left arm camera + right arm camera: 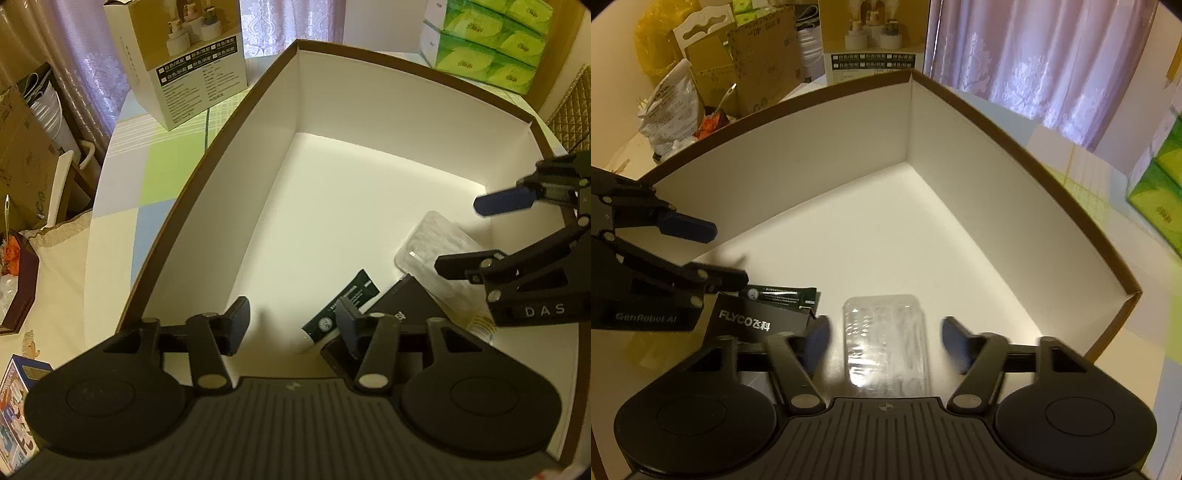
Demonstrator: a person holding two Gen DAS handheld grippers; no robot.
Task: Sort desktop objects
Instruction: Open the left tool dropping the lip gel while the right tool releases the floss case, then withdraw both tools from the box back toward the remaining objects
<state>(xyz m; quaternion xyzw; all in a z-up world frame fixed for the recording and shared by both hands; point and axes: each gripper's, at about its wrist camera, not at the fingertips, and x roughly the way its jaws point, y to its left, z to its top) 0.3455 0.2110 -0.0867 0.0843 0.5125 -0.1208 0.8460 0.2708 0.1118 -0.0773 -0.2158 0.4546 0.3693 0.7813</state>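
Here, inside the big white-lined box (960,177), my right gripper (886,338) hangs over a clear plastic case (886,347), tongs spread wide on either side of it and touching nothing. The case lies flat on the box floor at the near right, just beside a black FLYCO carton (753,323) and a dark green sachet (783,295) to its left. My left gripper (291,325) is likewise spread and empty, above the sachet and carton. I judge the case light but thin-walled and slick, likely to flex or crack under a hard squeeze. I would take it across its two long edges, at mid-length, with gentle pressure. The carton looks stiff and square, easy to pinch; the sachet is flat and limp, best caught at an edge.
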